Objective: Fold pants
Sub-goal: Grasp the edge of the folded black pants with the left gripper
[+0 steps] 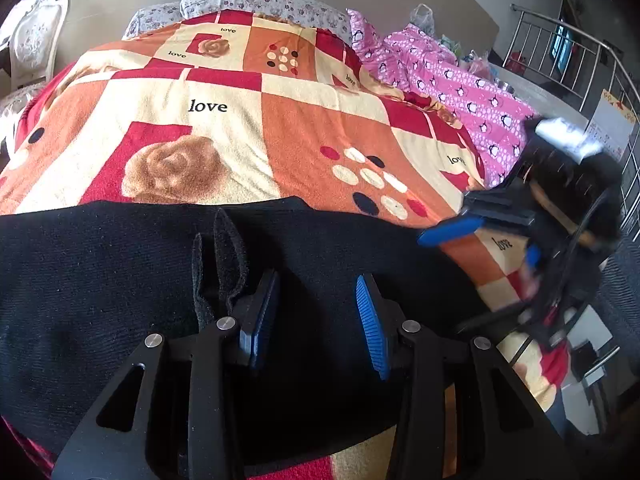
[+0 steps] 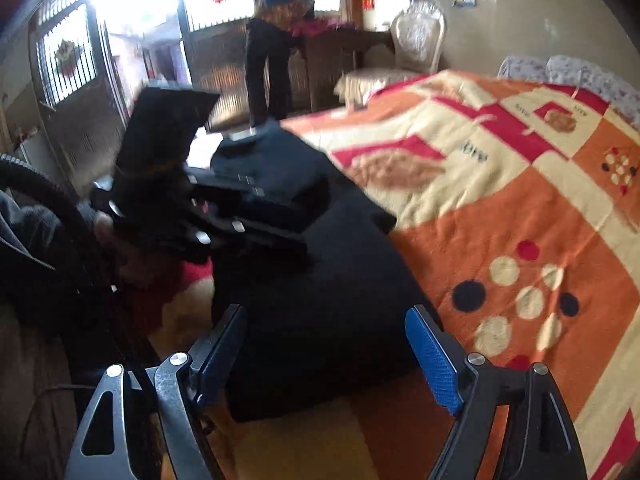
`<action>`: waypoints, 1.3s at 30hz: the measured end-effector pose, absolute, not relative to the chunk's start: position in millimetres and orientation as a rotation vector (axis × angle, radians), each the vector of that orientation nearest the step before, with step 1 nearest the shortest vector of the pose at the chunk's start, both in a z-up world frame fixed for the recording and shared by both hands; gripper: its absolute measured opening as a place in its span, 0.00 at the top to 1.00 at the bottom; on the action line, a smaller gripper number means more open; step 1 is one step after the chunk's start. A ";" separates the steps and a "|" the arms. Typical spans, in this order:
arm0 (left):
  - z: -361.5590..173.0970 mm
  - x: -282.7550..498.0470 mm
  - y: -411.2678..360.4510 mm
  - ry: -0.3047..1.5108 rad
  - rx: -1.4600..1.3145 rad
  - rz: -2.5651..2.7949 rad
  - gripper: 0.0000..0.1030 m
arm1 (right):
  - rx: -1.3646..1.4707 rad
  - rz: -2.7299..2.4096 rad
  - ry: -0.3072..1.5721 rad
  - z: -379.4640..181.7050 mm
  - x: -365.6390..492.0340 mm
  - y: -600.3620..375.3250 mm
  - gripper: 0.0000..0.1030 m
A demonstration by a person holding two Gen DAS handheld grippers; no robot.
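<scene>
Black pants [image 1: 120, 280] lie flat across the near edge of a bed with an orange, red and cream blanket [image 1: 224, 128]. A small belt loop or strap stands up from them just left of my left gripper. My left gripper [image 1: 316, 304] is open and empty, hovering right over the pants. My right gripper [image 2: 328, 344] is open and empty above the pants' end [image 2: 320, 320]. It shows blurred at the right of the left wrist view [image 1: 480, 228]. The left gripper shows blurred in the right wrist view [image 2: 272, 216] over the pants.
A pink penguin-print garment [image 1: 460, 88] lies at the bed's far right. Floral pillows [image 1: 260, 0] lie at the head. A metal railing [image 1: 560, 52] stands beyond. A person [image 2: 276, 48] stands at a table by the windows, next to a white chair [image 2: 416, 36].
</scene>
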State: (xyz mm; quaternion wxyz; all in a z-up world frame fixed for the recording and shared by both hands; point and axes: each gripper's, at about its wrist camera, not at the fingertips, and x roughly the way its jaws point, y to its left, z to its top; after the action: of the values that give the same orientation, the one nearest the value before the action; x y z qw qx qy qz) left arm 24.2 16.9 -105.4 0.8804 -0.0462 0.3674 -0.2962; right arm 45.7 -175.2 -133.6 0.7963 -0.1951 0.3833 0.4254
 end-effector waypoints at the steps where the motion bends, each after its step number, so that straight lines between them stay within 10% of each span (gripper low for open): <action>1: -106.3 25.1 17.9 0.764 -0.106 -0.620 0.62 | -0.449 0.907 0.848 -144.2 45.8 -171.0 0.17; 39: -34.2 -2.1 17.3 0.612 -0.047 -0.154 0.61 | -0.202 -0.181 0.753 -92.5 12.9 -170.3 0.11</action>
State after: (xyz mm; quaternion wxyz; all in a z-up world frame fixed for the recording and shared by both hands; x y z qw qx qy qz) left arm -2.1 17.3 -34.2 0.9503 -0.0232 0.3010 -0.0757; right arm 12.9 -170.3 -92.5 0.9210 -0.0983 0.3666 -0.0881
